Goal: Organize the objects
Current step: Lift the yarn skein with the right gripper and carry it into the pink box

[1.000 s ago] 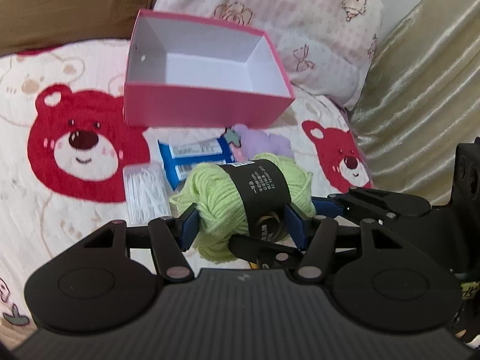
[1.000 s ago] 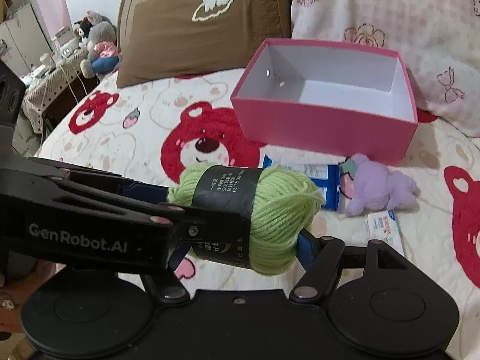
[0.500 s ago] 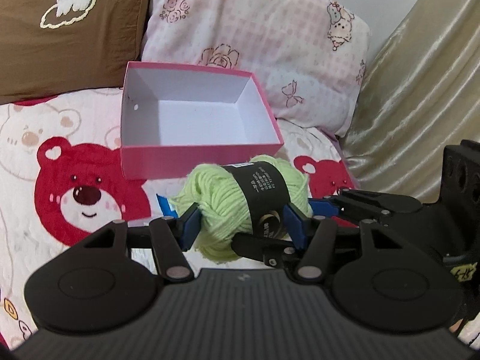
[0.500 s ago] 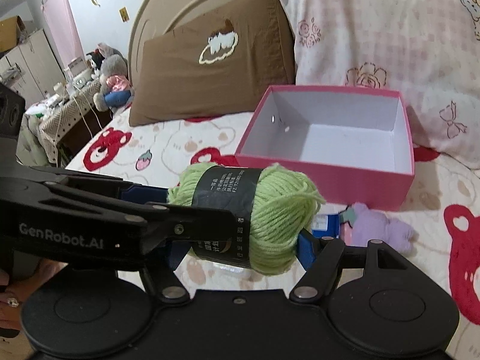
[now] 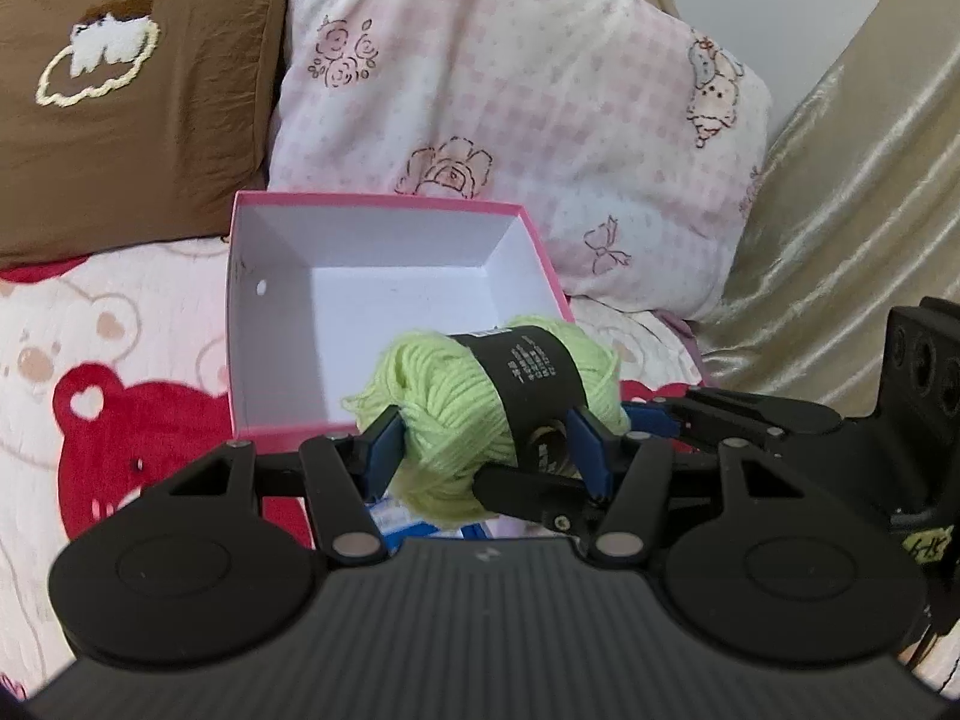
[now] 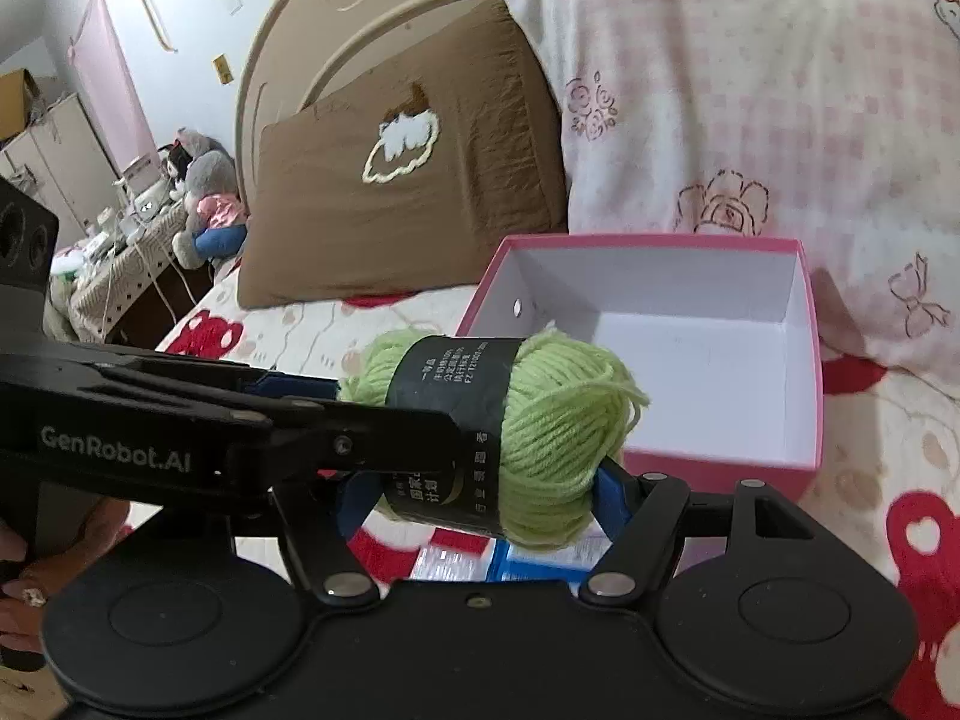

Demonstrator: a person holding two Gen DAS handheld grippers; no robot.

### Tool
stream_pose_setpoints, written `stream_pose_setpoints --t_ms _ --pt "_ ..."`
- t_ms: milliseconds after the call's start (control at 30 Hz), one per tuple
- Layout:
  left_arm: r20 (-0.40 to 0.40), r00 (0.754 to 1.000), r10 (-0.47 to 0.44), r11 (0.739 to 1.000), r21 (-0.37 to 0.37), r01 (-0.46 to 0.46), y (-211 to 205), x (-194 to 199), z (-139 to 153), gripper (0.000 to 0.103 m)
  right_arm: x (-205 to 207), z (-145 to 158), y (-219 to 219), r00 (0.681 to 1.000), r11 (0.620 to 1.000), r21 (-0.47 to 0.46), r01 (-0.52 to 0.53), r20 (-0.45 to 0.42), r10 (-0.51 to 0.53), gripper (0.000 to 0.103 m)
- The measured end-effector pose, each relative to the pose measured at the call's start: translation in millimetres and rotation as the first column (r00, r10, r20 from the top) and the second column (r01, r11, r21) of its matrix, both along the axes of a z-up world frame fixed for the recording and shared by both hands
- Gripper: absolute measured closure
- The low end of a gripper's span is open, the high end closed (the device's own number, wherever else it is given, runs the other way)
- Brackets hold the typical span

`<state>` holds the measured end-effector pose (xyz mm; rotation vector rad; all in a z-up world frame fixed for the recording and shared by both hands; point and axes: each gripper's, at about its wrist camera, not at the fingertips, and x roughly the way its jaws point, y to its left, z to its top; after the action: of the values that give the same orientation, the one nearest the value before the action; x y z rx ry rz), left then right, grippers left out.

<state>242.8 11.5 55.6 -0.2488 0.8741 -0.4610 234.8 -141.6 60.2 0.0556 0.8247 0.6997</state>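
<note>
Green yarn ball [image 5: 480, 414] at frame centre, clamped from both sides by left gripper [image 5: 486, 450] and right gripper [image 6: 480, 498], 2 grips; behind it the open pink box [image 5: 384, 300], then pillows [image 5: 510, 90]

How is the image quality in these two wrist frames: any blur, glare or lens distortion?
Left wrist view: the yarn ball and gripper are sharp, the bedspread slightly motion-blurred; soft sheen on the gold fabric. Right wrist view: strong fisheye bending of the headboard, dark corners, the pink box edge smeared.
</note>
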Motion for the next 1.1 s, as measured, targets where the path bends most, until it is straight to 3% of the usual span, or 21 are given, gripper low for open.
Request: stream_pose_setpoints --t_ms 233,367,500,633,767,900,1100 --pt "-0.003 1.0 0.029 1.0 0.001 -0.029 -6.8 52.0 -19.0 0.047 53.5 -11.1 6.2 1.0 1.0 -0.004 0.003 -0.018 -0.003 0.028" --pt "-0.001 0.998 0.07 0.998 0.003 -0.07 -14.2 82.7 -42.0 0.046 85.1 -29.1 11.6 0.999 1.0 -0.014 0.017 -0.03 -0.017 0.028" --pt "-0.021 0.997 0.077 0.997 -0.006 -0.077 -22.5 108.2 -72.9 0.047 108.5 -55.3 12.1 1.0 1.0 -0.016 0.024 0.01 -0.024 0.028" --pt "-0.038 0.996 0.077 0.997 0.022 -0.076 -30.9 120.8 -103.1 0.045 127.0 -86.9 6.5 0.999 0.999 0.007 0.048 -0.009 -0.048 0.028" --pt "-0.06 0.994 0.09 0.996 0.026 -0.088 -32.1 132.9 -126.6 0.045 134.9 -106.4 14.7 0.998 0.997 -0.05 0.054 -0.008 -0.054 0.028" --pt "-0.046 0.994 0.101 0.995 0.024 -0.1 -29.4 139.9 -136.5 0.045 146.6 -114.9 23.1 0.998 0.995 -0.074 0.062 -0.024 -0.063 0.029" --pt "-0.088 0.99 0.107 0.994 0.034 -0.105 -24.1 148.3 -149.7 0.047 155.2 -123.1 24.7 0.996 0.991 -0.101 0.083 -0.031 -0.087 0.028"
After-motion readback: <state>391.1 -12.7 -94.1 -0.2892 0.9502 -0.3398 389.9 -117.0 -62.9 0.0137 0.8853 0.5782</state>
